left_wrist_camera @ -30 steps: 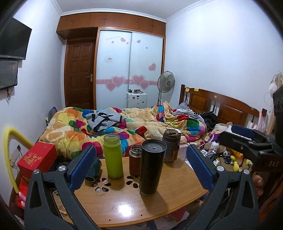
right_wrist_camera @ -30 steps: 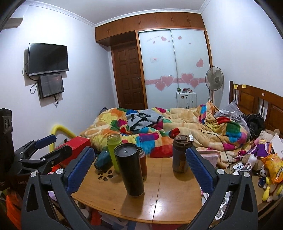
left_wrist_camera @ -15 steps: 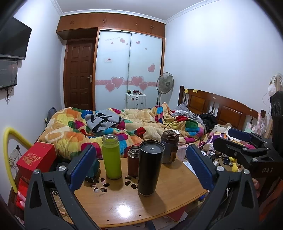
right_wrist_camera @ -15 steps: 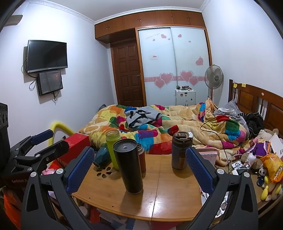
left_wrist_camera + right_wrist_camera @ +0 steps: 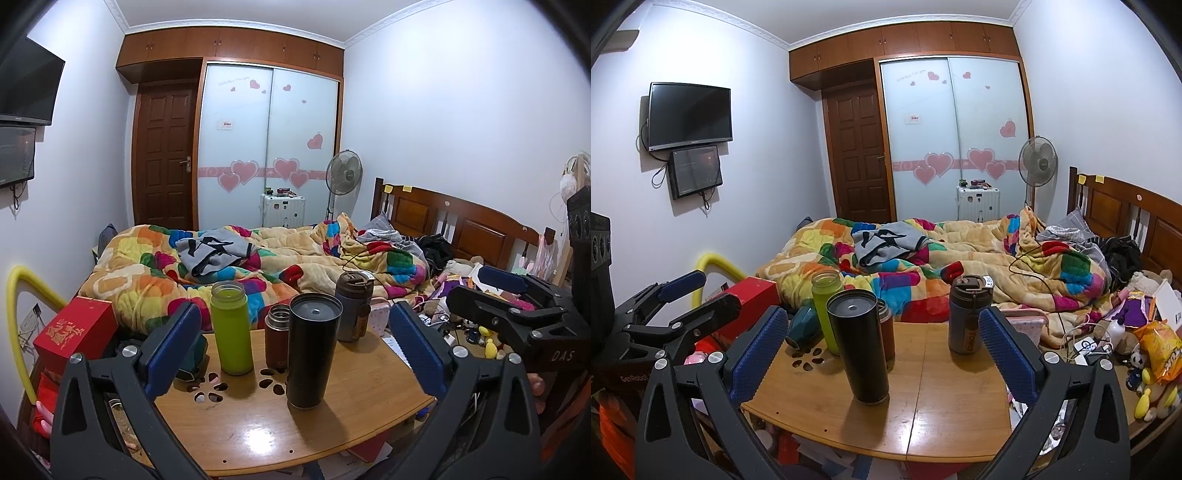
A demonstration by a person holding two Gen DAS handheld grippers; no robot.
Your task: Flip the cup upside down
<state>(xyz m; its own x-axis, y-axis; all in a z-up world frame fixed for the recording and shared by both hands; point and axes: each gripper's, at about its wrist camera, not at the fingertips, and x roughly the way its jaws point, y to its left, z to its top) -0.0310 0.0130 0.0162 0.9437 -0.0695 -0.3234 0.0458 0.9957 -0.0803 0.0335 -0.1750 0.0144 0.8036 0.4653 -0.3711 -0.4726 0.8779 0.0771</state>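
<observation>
So far nothing of the flip looks done, judging by the layout. Black tumbler (image 5: 313, 349), prob the cup meant (it's nearest and centred in both views), stands upright w/ lid on top, on the wooden table (image 5: 258, 439), roughly mid-table and nearest the front edge of all the vessels.

Left gripper (image 5: 293, 350): fingers wide apart, empty, blue pads either side of the tumbler in the view but short of it, no contact. Right gripper (image 5: 882, 356): same, fingers spread, holding nothing, tumbler (image 5: 858, 347) framed between them but ahead of the tips. Each gripper also shows at the edge of the other's cam, so both hover near the table front.

Other stuff on the table, behind the tumbler:
- green bottle (image 5: 231, 326), upright, cap off as far as I can tell
- small brown flask (image 5: 277, 336), just behind/beside the tumbler; touching or not, can't tell
- grey-brown thermos (image 5: 969, 314) w/ flip lid, off to the right, well apart
- teal cup (image 5: 801, 326) lying on its side at the left rear edge

Red box (image 5: 75, 332) sits off the table's left side; bed w/ patchwork quilt (image 5: 258, 266) beyond.

Left to do, I'd say: everything. Close in, clamp the tumbler body, lift, rotate it over, set it down lid-first, let go. Tall and narrow, so it may tip when set on the lid end.
</observation>
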